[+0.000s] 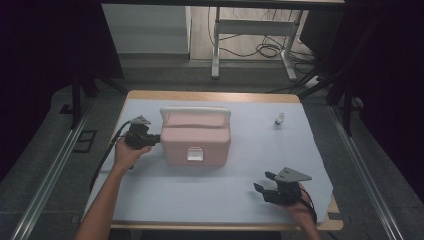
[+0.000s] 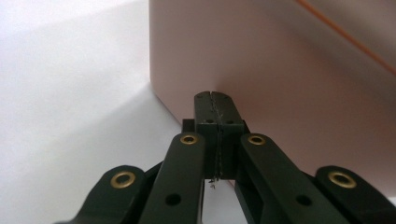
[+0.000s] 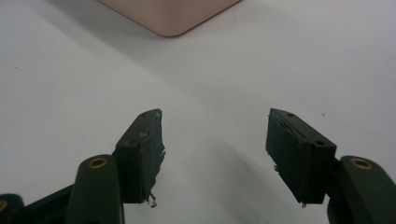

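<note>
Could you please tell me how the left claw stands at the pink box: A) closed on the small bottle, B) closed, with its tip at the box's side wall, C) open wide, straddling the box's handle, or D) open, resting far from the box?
B: in the left gripper view the left claw has its jaws pressed together with nothing between them, its tip right at the side wall of the pink box.
</note>
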Motion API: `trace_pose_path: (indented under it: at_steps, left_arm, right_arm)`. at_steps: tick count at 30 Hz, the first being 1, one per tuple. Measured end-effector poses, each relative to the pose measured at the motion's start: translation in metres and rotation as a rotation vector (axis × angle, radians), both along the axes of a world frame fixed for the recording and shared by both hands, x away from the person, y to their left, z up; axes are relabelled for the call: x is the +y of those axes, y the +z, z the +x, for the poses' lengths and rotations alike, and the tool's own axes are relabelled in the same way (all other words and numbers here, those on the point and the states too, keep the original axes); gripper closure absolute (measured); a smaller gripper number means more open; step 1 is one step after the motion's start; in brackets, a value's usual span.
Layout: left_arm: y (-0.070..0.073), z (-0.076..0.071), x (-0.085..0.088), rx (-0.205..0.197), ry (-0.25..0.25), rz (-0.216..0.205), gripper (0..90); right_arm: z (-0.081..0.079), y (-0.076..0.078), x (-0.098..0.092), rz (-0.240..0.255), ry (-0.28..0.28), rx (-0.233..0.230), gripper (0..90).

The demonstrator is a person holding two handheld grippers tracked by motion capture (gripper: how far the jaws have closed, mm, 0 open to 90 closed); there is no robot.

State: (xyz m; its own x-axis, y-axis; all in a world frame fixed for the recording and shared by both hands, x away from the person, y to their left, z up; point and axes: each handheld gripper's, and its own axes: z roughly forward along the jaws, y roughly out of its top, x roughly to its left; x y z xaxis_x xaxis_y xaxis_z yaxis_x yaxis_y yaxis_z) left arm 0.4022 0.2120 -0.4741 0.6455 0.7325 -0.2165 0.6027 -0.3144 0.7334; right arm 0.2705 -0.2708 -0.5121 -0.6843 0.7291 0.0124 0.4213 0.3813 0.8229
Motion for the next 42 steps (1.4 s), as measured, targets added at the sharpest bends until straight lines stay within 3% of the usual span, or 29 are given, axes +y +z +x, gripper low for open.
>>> trace_pose_path:
  at_steps: [4,9,13,21,33,40,42]
  left_arm:
    - [-0.002,0.0,-0.005,0.003,-0.006,-0.012,90.0]
    - [0.001,0.001,-0.018,-0.005,-0.025,0.023,90.0]
    - [0.001,0.003,-0.029,-0.007,-0.037,0.027,90.0]
    - [-0.001,0.008,-0.043,0.006,-0.044,-0.01,90.0]
    - [-0.002,0.001,-0.046,0.003,-0.061,-0.015,90.0]
    - [0.002,-0.015,-0.04,-0.053,-0.044,0.001,80.6]
    - [0.002,-0.021,-0.036,-0.054,-0.035,-0.022,77.6]
  right_arm:
    - [0.0,0.0,0.0,-0.003,0.001,0.0,36.6]
    - [0.0,0.0,0.0,-0.003,0.003,0.0,36.5]
    - [0.0,0.0,0.0,-0.005,0.004,0.0,36.5]
    - [0.0,-0.001,0.0,-0.007,0.006,0.005,36.3]
    - [0.001,-0.001,-0.001,-0.01,0.005,0.001,36.0]
    - [0.001,0.0,-0.003,-0.007,-0.005,-0.002,35.9]
    - [0.001,0.0,-0.003,-0.005,-0.008,-0.003,35.9]
